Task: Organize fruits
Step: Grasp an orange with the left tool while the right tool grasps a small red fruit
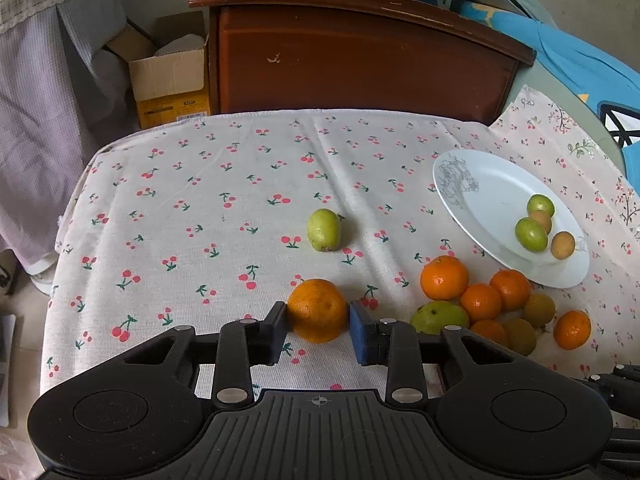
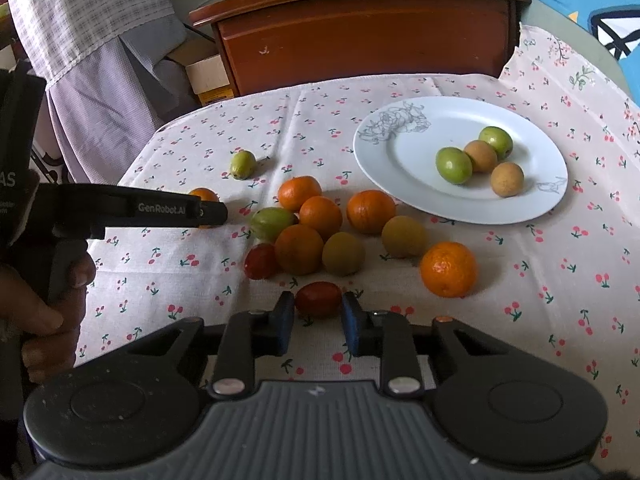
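Left wrist view has the left gripper [image 1: 319, 326] low over the cherry-print cloth [image 1: 200, 200], its blue pads touching both sides of an orange [image 1: 318, 310], so the jaws are closed on that fruit near the table's near edge. A single green fruit [image 1: 323, 230] lies alone toward the middle of the table, well apart from the rest. To the right, a pile of oranges [image 1: 480, 300] sits just beside the near rim of a white plate [image 1: 480, 200], mixed with a larger green fruit [image 1: 438, 316] and duller olive-brown ones. The plate stands by the table's right edge and carries two green fruits and two tan ones toward its right side.

Right wrist view shows the right gripper [image 2: 318, 322] near the near edge, jaws narrow around a small dark red fruit [image 2: 318, 299]; both pads look to be touching its sides. A second red fruit [image 2: 261, 261] lies at the left of the pile, touching an orange. One orange [image 2: 448, 269] rests apart, to the right of the pile. A hand [image 2: 48, 300] holds the left tool's handle at the left edge of this view, its finger reaching toward the half-hidden orange. A wooden cabinet [image 2: 368, 32] stands beyond the table's far edge.
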